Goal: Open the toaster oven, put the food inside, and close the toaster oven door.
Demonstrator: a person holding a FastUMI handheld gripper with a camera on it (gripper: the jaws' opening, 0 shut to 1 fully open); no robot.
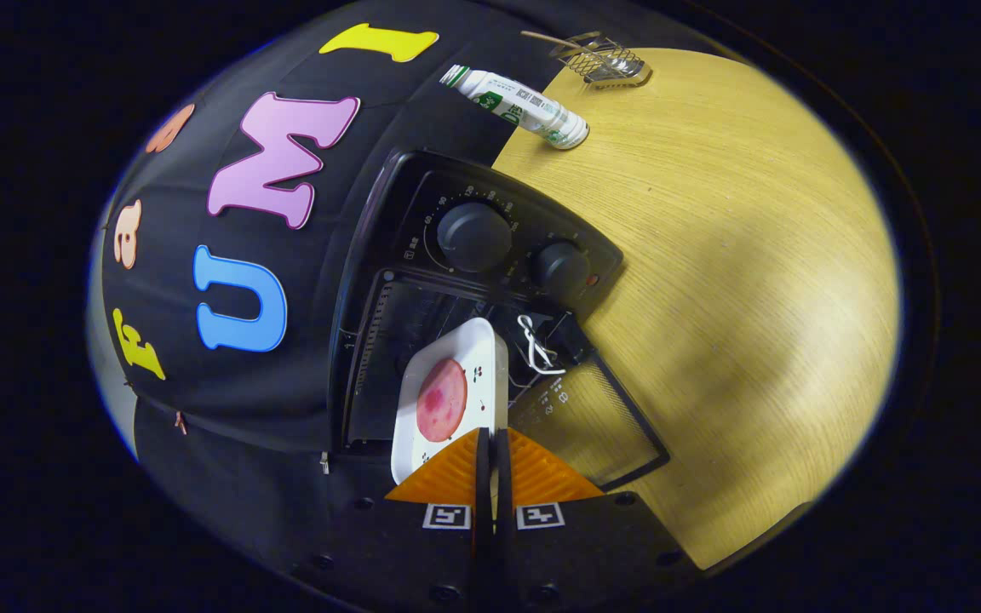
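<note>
gripper (pixel 490 443) clamped on the near rim of a white plate (pixel 478 349), fingers (pixel 448 477) almost together with the rim pinched between them. round pink slice of food (pixel 442 399) lying on the plate. plate partway into the open toaster oven (pixel 371 255), its glass door (pixel 601 417) dropped down on the wooden table (pixel 754 281). two knobs (pixel 473 236) beyond the plate. farther off, a white tube (pixel 524 106) and a wire mesh holder (pixel 605 61).

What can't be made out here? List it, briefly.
- Gripper view: the near edge of the white plate is hidden by the gripper, whose fingers pinch it.
- Dial markings on the toaster oven are too small.
- The oven's interior is dark behind the plate.
- The bottle label is too small.
</note>
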